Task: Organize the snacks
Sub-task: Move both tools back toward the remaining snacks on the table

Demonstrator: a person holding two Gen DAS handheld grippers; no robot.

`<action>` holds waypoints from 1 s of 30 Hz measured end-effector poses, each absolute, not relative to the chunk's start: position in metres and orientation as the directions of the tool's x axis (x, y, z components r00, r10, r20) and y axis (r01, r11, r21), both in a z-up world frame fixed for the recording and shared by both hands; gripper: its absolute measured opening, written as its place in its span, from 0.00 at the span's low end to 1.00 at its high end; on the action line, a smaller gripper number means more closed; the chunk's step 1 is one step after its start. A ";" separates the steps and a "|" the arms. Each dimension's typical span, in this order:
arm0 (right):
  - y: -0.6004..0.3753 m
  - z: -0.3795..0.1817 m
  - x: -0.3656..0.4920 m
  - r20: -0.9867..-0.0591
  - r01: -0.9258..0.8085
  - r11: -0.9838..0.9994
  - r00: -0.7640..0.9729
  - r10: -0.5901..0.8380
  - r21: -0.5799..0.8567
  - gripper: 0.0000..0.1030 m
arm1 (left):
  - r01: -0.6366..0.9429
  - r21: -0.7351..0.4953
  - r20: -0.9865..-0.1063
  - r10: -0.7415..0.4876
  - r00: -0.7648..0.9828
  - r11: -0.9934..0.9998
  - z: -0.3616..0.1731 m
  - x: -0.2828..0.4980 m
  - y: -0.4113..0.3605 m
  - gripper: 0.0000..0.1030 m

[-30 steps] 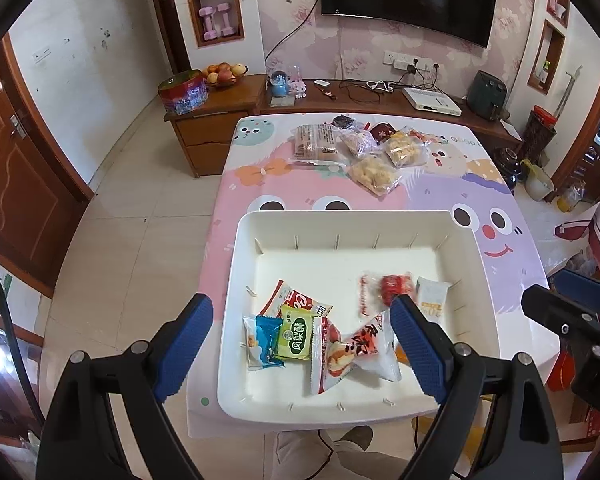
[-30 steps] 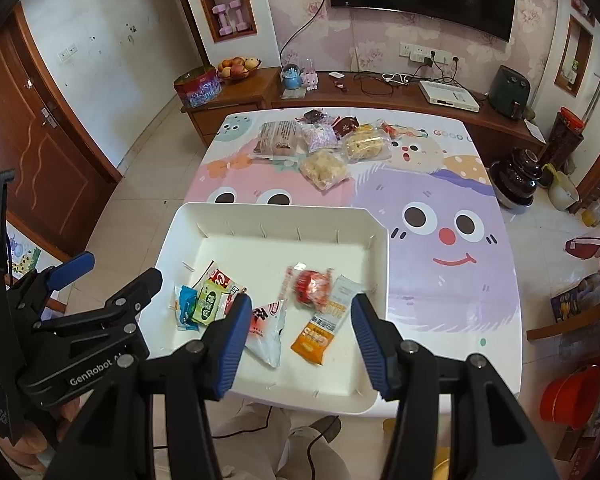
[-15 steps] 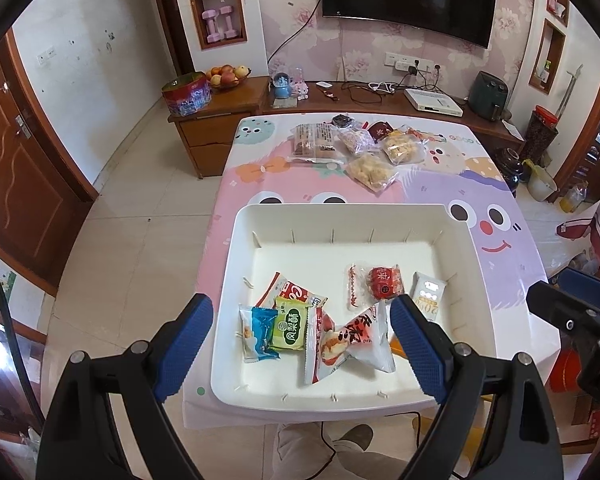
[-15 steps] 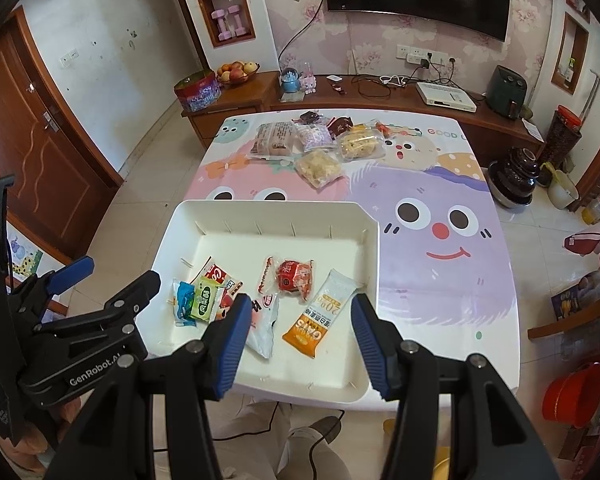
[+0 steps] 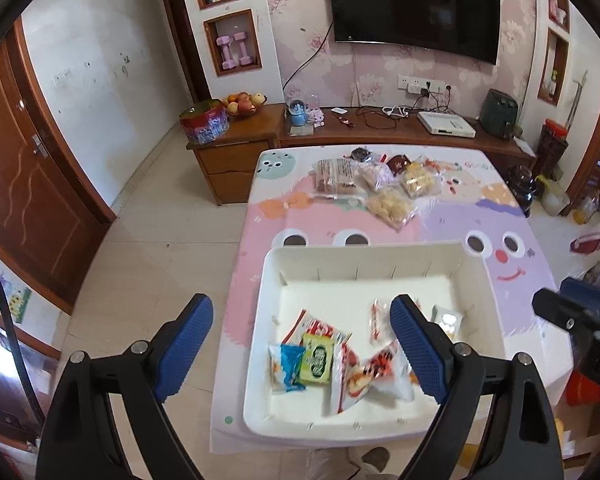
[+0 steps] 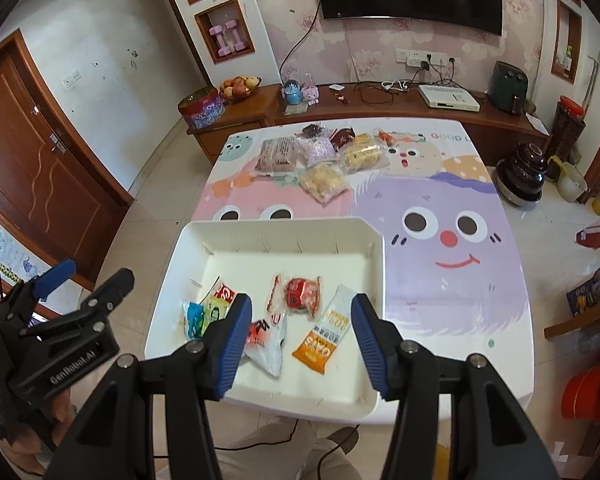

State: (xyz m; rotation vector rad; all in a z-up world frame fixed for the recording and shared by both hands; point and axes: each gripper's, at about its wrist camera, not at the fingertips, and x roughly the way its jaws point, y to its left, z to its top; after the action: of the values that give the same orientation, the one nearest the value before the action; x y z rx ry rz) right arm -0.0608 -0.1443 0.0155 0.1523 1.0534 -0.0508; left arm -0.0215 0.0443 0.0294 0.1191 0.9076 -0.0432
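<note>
A white tray (image 5: 364,258) (image 6: 284,228) sits on the near end of the cartoon tablecloth (image 6: 452,280). Several small snack packets lie in its near half: a blue one (image 5: 286,366), a green one (image 5: 318,360), a red-and-white bag (image 5: 370,374), a red packet (image 6: 302,294) and an orange bar (image 6: 322,338). More snack bags (image 5: 380,184) (image 6: 320,160) lie at the table's far end. My left gripper (image 5: 302,350) hangs open above the tray's near left, holding nothing. High over the tray's near edge my right gripper (image 6: 300,338) is open and empty too.
A wooden TV cabinet (image 5: 380,128) runs behind the table, with a fruit bowl (image 5: 242,104) and a tin (image 5: 204,126). A brown door (image 5: 20,184) is at left. Pots (image 6: 522,176) and a red bucket (image 6: 592,392) stand on the floor at right. A person's legs (image 6: 280,448) show below.
The left wrist view has tilted up, showing more wall, and the tray with its packets has slid down. The right view rose a little too. Both grippers stayed open.
</note>
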 end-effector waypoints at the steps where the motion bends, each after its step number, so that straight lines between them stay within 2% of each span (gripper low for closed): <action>1: -0.144 0.017 -0.055 -0.869 0.115 0.988 0.493 0.031 0.100 0.51 | 0.091 0.074 -0.789 0.003 0.614 0.993 0.032 -0.014 0.045 0.87; 10: -0.171 0.053 0.007 -0.856 0.131 0.985 0.517 0.025 0.108 0.51 | 0.148 0.082 -0.774 -0.030 0.633 0.986 0.068 0.073 0.042 0.87; 19: -0.223 0.087 0.118 -0.858 0.203 0.976 0.512 -0.038 0.077 0.51 | 0.222 0.053 -0.800 -0.092 0.593 0.974 0.083 0.212 0.021 0.87; 25: -0.253 0.059 0.196 -0.891 0.268 0.960 0.452 -0.052 0.079 0.51 | 0.217 0.026 -0.863 -0.087 0.497 0.976 0.033 0.315 0.003 0.87; 30: -0.282 -0.007 0.253 -0.940 0.360 0.930 0.338 -0.048 0.082 0.51 | 0.224 -0.004 -0.918 -0.092 0.387 0.975 -0.039 0.368 -0.013 0.87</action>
State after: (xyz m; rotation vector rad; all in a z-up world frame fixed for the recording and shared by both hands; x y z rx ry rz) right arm 0.2529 -0.2825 -0.0068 0.2967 1.2008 -0.2707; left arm 0.3684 -0.0129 -0.0387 0.1280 1.1570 -0.2021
